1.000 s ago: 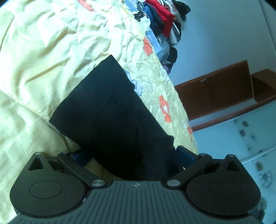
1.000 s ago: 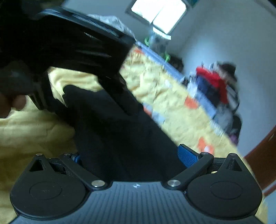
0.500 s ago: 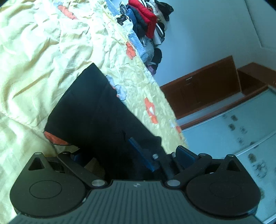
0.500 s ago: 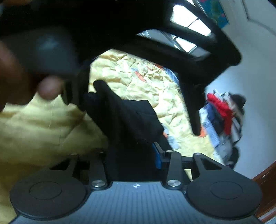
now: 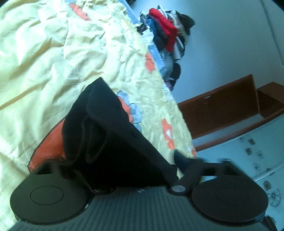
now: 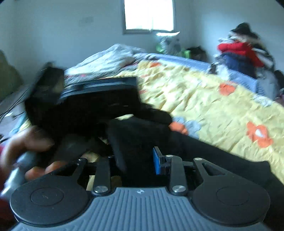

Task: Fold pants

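Black pants [image 5: 106, 135] lie on a yellow quilted bed [image 5: 35, 62], partly folded, with a bunched fold rising over my left gripper [image 5: 122, 167]. Its jaws stand wide and the cloth covers the gap and the left finger. In the right wrist view the pants [image 6: 138, 135] fill the space between my right gripper's [image 6: 138, 160] fingers, which are drawn close on the cloth; a blue pad [image 6: 156, 160] shows. The left gripper's body [image 6: 99, 94] and the hand [image 6: 32, 142] holding it are at left, blurred.
A pile of clothes [image 5: 168, 33] with a red garment sits at the bed's far edge; it also shows in the right wrist view [image 6: 243, 53]. Brown wooden furniture [image 5: 221, 106] stands by the wall. A window [image 6: 149, 15] is behind the bed.
My right gripper has closed on the pants and swung toward the window. The pants' near part has lifted and bunched, uncovering an orange patch of quilt. My left gripper has stayed wide.
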### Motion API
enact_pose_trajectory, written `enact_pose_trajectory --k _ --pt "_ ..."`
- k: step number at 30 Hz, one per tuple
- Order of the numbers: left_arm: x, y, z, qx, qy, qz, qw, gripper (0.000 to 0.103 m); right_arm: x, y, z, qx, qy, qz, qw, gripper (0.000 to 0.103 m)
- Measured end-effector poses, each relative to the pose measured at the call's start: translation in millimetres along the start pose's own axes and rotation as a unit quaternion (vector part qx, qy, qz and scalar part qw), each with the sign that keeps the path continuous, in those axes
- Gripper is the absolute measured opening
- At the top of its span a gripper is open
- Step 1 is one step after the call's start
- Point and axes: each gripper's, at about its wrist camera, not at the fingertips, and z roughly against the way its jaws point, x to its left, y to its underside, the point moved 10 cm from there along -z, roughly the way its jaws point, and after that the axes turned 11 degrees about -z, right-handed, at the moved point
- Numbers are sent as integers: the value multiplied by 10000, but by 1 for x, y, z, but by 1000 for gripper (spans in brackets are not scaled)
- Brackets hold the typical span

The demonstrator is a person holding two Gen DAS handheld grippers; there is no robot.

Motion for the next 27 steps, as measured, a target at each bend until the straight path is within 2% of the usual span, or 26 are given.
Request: enact_pose_trajectory --k 1,4,5,6,8,10,11,13,15,17,20,24,27 --pt "3 0 -2 37 -101 6 9999 39 3 2 6 25 -173 64 9998 29" --pt "12 0 -1 -13 -361 -138 9993 18 2 -4 42 -251 -620 -82 9977 29" --pt "12 0 0 -51 -430 -228 9988 16 -12 -12 49 -392 -601 -221 9972 29" --pt "11 2 2 -107 -498 -318 9982 16 -28 -19 56 -541 -380 -350 9972 29" --pt "2 4 6 -267 -760 -744 9940 14 -57 -17 53 -521 428 -313 9972 29" --pt "-20 6 15 -473 -1040 -1447 9829 14 -84 -6 35 -135 1277 -222 9915 29" --pt "-33 7 20 -594 -1103 -1781 9760 14 -93 -3 25 -18 1365 -279 9903 29" --pt "-64 13 31 -831 -1113 -2461 9593 14 -88 1 16 -17 779 -641 9949 29" --pt "-100 22 37 -1007 -986 -3012 9431 14 -78 -2 15 -195 163 -1053 9941 29" --pt "-131 32 36 -1036 -780 -3345 9334 13 -71 -5 14 -317 -131 -1242 9917 30" --pt "-165 49 27 -980 -534 -3589 9267 14 -79 -4 36 -545 -243 -1568 9858 30" --pt "-211 77 3 -815 -156 -3850 9192 14 -110 3 92 -912 -419 -2230 9696 30" --pt "-242 108 -21 -549 89 -4066 9119 14 -135 11 128 -1124 -172 -2334 9657 30"
